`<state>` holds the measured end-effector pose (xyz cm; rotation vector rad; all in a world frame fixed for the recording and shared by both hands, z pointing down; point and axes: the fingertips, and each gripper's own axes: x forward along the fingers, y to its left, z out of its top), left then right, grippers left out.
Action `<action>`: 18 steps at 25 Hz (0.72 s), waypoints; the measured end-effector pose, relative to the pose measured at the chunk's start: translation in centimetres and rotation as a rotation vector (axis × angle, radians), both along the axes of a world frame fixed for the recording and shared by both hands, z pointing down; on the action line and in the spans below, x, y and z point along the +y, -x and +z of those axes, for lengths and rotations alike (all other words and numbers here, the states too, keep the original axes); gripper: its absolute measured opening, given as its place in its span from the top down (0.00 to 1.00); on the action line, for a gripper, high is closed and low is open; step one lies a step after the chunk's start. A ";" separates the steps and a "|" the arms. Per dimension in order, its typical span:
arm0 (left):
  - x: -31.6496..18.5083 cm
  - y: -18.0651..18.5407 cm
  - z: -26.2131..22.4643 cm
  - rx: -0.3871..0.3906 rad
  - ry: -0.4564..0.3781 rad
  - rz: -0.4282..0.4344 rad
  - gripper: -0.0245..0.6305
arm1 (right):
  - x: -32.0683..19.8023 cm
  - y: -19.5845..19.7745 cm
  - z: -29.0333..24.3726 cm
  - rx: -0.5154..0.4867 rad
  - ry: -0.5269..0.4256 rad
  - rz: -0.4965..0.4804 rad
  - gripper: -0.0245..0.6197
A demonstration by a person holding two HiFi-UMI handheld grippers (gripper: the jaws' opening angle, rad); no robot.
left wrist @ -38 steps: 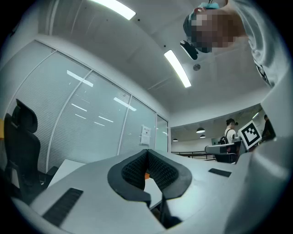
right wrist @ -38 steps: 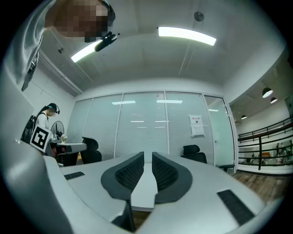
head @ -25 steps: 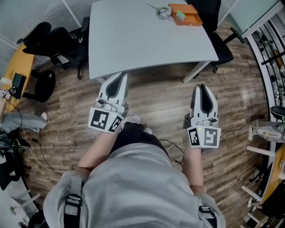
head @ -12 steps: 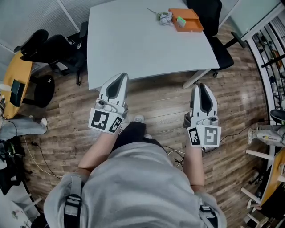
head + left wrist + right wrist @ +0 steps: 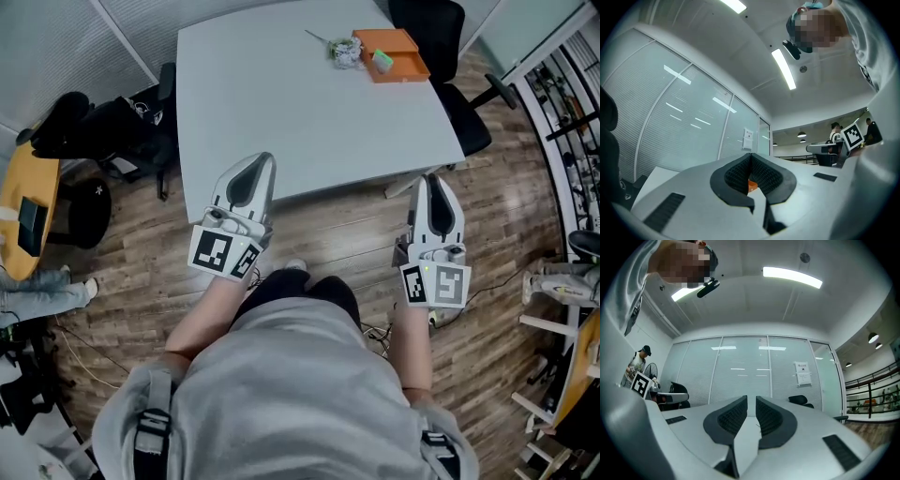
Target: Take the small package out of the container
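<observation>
An orange container [image 5: 391, 44] stands at the far right corner of the pale grey table [image 5: 281, 103]. A small green package [image 5: 382, 62] lies at its left edge, and a crumpled clear wrapper [image 5: 345, 52] sits just left of it. My left gripper [image 5: 265, 157] is shut and empty, its tip over the table's near edge. My right gripper [image 5: 433, 178] is shut and empty, just off the table's near right corner. In the left gripper view the jaws [image 5: 751, 157] meet, with a sliver of the orange container [image 5: 752, 186] showing beyond the pads. The right gripper view shows the pads [image 5: 751, 399] close together with nothing between.
Black office chairs [image 5: 89, 127] stand left of the table and another chair [image 5: 433, 23] behind its far right corner. A yellow desk [image 5: 19, 202] is at far left, metal shelving [image 5: 572, 112] along the right. Wood floor [image 5: 337, 234] lies underfoot.
The person has stepped toward the table: it sits nearer in the head view, and both gripper tips now reach its near edge. Both grippers stay shut.
</observation>
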<state>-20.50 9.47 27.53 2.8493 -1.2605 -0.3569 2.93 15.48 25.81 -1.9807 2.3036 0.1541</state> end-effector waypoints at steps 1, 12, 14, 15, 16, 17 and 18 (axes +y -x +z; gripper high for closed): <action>-0.8 0.1 0.0 0.000 0.000 0.001 0.93 | -0.7 0.0 0.1 -0.008 0.001 0.001 0.84; -8.7 -2.4 1.1 0.002 0.018 -0.007 0.93 | -8.8 -3.2 2.1 -0.050 0.037 -0.004 0.84; -10.9 -3.6 1.5 -0.001 0.021 -0.021 0.93 | -11.3 -4.4 2.5 -0.047 0.040 -0.017 0.84; -12.1 -4.2 1.5 -0.002 0.018 -0.032 0.93 | -12.8 -5.0 2.6 -0.045 0.038 -0.028 0.84; -13.3 -4.9 1.5 -0.004 0.013 -0.044 0.93 | -14.3 -5.7 2.6 -0.042 0.034 -0.039 0.84; -14.7 -5.6 1.4 -0.007 0.005 -0.058 0.93 | -16.0 -6.5 2.6 -0.040 0.031 -0.052 0.84; -16.1 -6.5 1.3 -0.010 -0.002 -0.072 0.93 | -17.7 -7.3 2.6 -0.037 0.029 -0.065 0.84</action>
